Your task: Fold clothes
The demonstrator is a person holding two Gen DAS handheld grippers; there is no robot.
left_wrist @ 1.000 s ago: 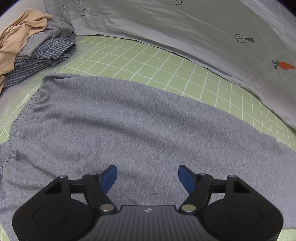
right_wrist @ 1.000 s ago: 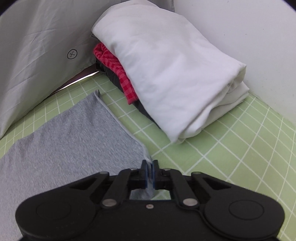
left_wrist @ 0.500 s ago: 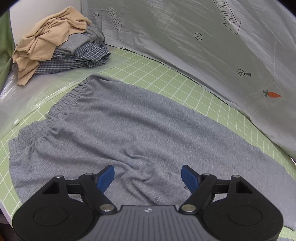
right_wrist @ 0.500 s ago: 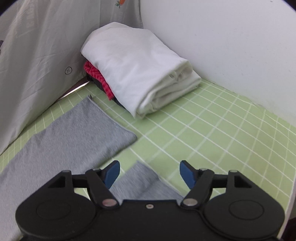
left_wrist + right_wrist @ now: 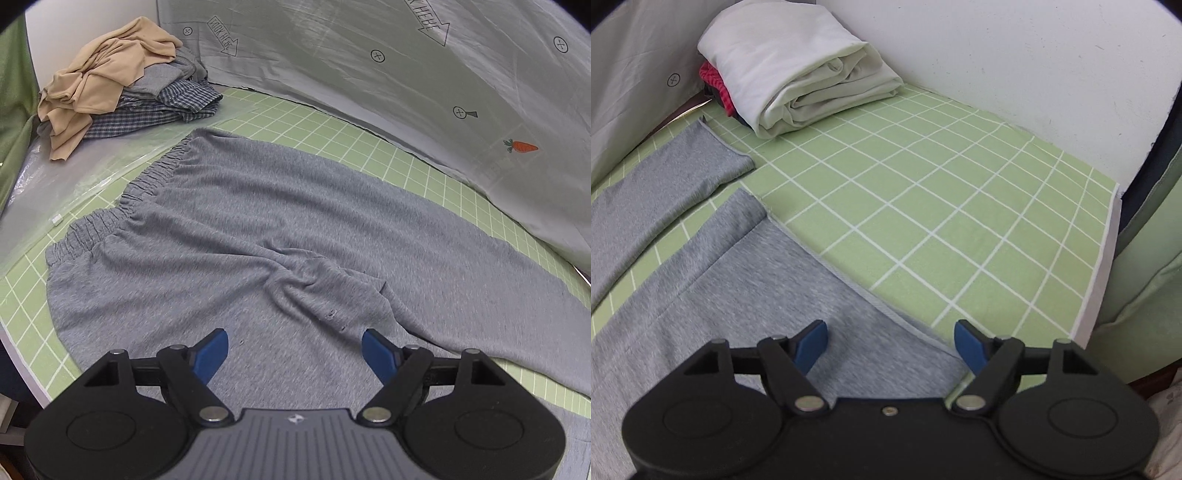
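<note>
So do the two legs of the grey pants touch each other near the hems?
Apart. In the right wrist view a strip of green grid mat shows between the far leg and the near leg of the grey pants, widening toward the hems.

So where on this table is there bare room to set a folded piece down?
The widest bare patch of green grid mat lies between the trouser leg ends, the white folded stack and the wall. A narrow strip runs between the two legs. The far left corner is crowded by the unfolded clothes pile; the grey trousers cover the middle.
</note>
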